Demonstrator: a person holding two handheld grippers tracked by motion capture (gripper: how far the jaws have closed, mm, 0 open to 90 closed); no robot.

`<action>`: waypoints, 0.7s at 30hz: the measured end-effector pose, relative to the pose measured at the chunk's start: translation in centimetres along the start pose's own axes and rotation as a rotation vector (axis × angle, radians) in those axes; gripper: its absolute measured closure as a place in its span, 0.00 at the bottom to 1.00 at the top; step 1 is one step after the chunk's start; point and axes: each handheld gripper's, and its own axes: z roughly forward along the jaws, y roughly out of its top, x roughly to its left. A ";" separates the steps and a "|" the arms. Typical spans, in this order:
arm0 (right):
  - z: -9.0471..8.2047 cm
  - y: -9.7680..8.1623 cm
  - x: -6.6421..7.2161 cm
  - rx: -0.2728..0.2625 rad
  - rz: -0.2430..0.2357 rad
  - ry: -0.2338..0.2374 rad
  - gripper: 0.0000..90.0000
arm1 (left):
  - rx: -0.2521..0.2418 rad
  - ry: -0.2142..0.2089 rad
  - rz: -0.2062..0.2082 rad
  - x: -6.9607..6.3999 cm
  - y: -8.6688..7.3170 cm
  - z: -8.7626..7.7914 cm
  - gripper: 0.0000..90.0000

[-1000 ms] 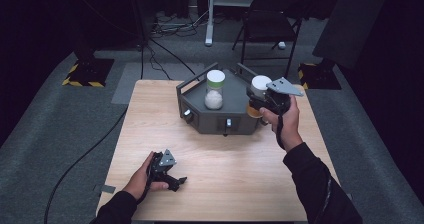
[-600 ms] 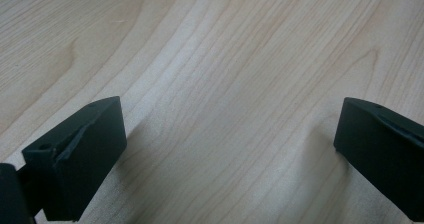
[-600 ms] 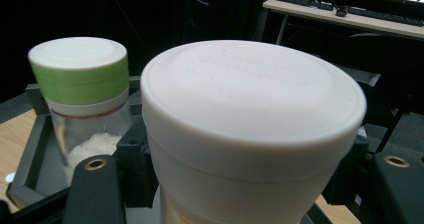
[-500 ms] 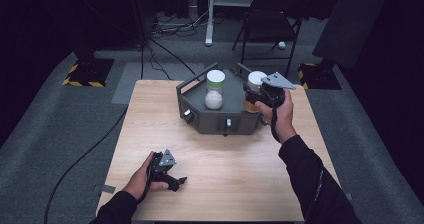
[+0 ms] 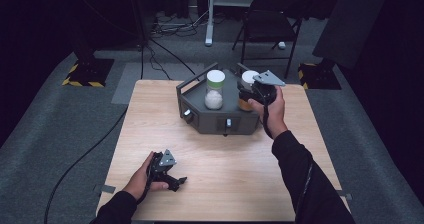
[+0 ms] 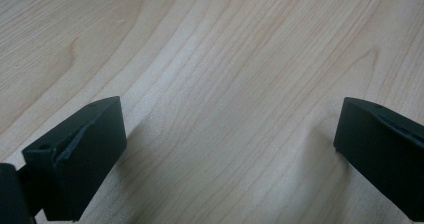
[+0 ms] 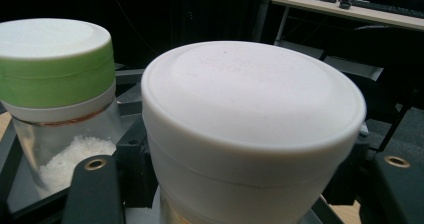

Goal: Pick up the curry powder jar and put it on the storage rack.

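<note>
The dark grey rack (image 5: 220, 121) stands on the wooden bench (image 5: 220, 194), toward its far edge, and everything else is placed from it. Two jars stand in the rack. The jar with the green band (image 5: 215, 90) under its white top is at the rack's middle, upright, with a white grainy fill in its clear lower part. The white-lidded jar (image 5: 246, 84) is at the rack's right end, just beside the first jar but not touching it, with an orange-brown fill showing below the lid.

The right gripper (image 5: 248, 95) is at the rack's right end, held by the person's right hand (image 5: 274, 109), which comes in from the near right side of the rack. Its fingers are closed on the white-lidded jar: in the right gripper view the jar's white lid (image 7: 252, 104) sits large between the two black fingers (image 7: 95, 194), which stand at either side of the jar's body. The green-banded jar (image 7: 57, 69) is to its left there, clear of the fingers. Whether the held jar's base rests in the rack or is a little above it cannot be told.

The left gripper (image 5: 172, 181) lies well in front of the rack, near the bench's near left edge, in the left hand (image 5: 142, 179). Its fingers (image 6: 80, 154) stand wide apart over bare wood, holding nothing.
</note>
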 end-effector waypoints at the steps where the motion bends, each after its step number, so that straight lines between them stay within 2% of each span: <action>1: 0.3 0.0 0.0 0.003 0.003 0.001 0.36 | 0.000 0.000 0.000 0.0 0.0 0.0 0.00; 21: 1.8 -0.6 0.4 0.020 0.019 -0.005 0.36 | 0.000 -0.001 0.001 0.0 0.0 0.0 0.00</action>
